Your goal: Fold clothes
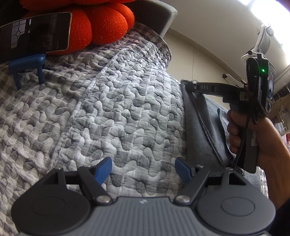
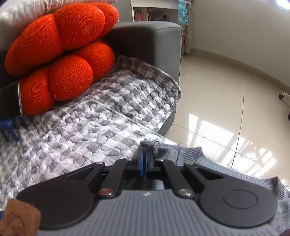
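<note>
Left wrist view: the left tongs hang over a quilted grey-and-white checked sofa cover, their blue-tipped fingers spread wide apart with nothing between them, only the cover below. To the right, a grey sweater lies draped at the edge of the cover. The right tongs reach in from the right side, held by a hand wrapped around the grip, and their tip meets the top corner of the sweater. A small screen with a green light is mounted on the back of that tool. At upper left, a red knotted cushion rests against the grey sofa arm. A phone with a dark screen leans in front of the cushion on a small blue stand that sits on the cover.

Right wrist view: the right tongs are closed together and clamped on a frayed corner of the grey sweater, which bunches up around the blue pads and trails off to the lower right under the tool. Ahead lies the checked sofa cover, with the red knotted cushion at upper left against the grey sofa arm. The phone and its blue stand show at the left edge. Glossy pale floor tiles fill the right side, with window light patches on them.
</note>
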Demonstrator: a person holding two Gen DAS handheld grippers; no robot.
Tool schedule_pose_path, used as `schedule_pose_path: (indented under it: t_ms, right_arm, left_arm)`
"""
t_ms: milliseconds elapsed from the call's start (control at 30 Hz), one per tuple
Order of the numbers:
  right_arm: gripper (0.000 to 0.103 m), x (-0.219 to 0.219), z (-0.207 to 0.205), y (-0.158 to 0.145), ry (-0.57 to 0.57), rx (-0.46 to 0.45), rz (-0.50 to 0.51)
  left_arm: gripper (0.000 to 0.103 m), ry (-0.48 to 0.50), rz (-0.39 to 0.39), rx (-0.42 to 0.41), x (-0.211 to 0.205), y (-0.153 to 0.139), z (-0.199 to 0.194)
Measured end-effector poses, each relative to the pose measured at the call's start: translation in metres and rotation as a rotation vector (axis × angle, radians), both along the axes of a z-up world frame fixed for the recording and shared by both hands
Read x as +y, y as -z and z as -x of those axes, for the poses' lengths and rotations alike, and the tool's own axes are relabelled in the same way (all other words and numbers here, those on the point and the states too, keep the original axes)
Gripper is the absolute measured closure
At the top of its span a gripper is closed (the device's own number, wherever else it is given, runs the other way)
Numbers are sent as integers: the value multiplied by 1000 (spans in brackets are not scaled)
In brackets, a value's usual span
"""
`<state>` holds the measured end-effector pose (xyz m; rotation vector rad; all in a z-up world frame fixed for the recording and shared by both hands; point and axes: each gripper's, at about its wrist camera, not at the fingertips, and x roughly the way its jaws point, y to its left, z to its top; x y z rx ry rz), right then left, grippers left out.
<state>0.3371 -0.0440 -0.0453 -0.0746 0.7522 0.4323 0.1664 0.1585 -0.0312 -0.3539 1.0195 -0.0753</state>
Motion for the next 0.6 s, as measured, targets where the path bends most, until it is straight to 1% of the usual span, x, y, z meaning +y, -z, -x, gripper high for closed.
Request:
schedule_pose_path:
  t_ms: [33, 100, 167, 233, 267, 300, 400, 467, 500, 533, 600]
  right_arm:
    - [99, -1, 1, 1, 6, -3, -5]
    - [103, 0, 0, 8, 12, 10, 23]
    - [103, 2, 1, 9, 12, -10, 45]
    - [98, 0, 4, 1, 25, -21, 23]
    - [89, -2, 8, -4, 22, -33, -1]
    - [89, -4, 13, -8, 16, -41, -18]
    - [88, -6, 27, -10, -24, -29, -14]
    - [91, -3, 30, 3, -51, 15, 32]
    - [92, -2, 32, 9, -63, 19, 56]
    - [93, -4, 34, 8, -59, 0, 58]
    - [93, -12, 33, 2, -3, 12, 27]
  left_arm:
    - [25, 0, -1, -1, 0, 0, 0]
    - [25, 0, -4, -1, -1, 0, 0]
    - [25, 0, -6, -2, -2, 0, -1]
    - [25, 0, -9, -3, -2, 0, -1]
    - [25, 0, -10, -3, -2, 0, -1]
    - [25, 0, -11, -4, -3, 0, -1]
    - [25, 1, -14, -5, -4, -1, -1]
    - [25, 3, -15, -6, -4, -1, -1]
    - [25, 4, -15, -7, -4, -1, -1]
    - [25, 5, -16, -7, -4, -1, -1]
    - [25, 6, -17, -8, -5, -1, -1]
